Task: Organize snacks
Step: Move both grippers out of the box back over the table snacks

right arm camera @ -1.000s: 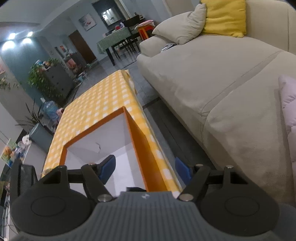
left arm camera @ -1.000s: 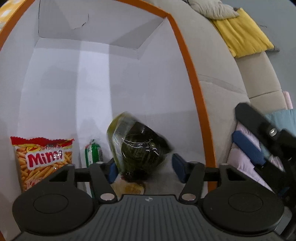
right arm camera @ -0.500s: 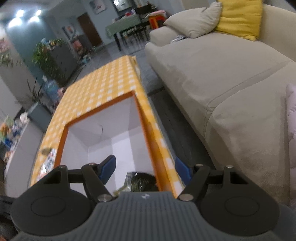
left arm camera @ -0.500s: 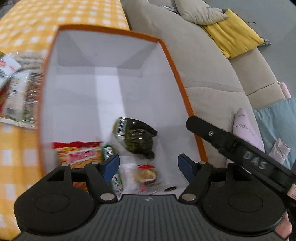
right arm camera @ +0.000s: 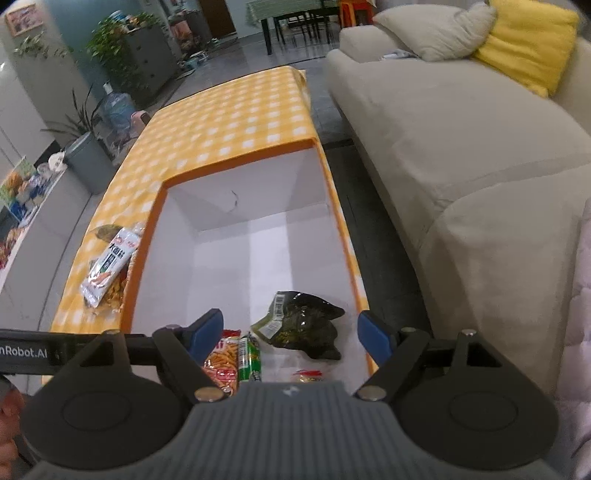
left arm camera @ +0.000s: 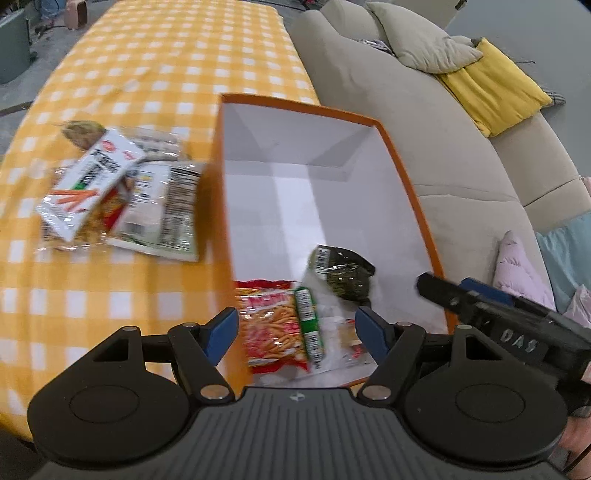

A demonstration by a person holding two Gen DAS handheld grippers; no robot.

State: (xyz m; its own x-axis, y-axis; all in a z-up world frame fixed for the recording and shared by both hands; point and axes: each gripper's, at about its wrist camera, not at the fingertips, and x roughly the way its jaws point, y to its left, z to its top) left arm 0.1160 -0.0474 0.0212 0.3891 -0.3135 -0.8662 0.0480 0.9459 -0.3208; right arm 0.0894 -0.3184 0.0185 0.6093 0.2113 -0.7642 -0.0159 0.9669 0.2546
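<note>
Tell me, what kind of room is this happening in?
Most likely a home living room. A long beige sofa with a yellow cushion runs beside a low table under a yellow checked cloth, and a dining table with chairs and potted plants stand farther back.

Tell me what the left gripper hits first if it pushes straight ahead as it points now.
Probably the red snack-stick bag on the floor of the orange box, between the open left gripper fingers; depth is unclear.
</note>
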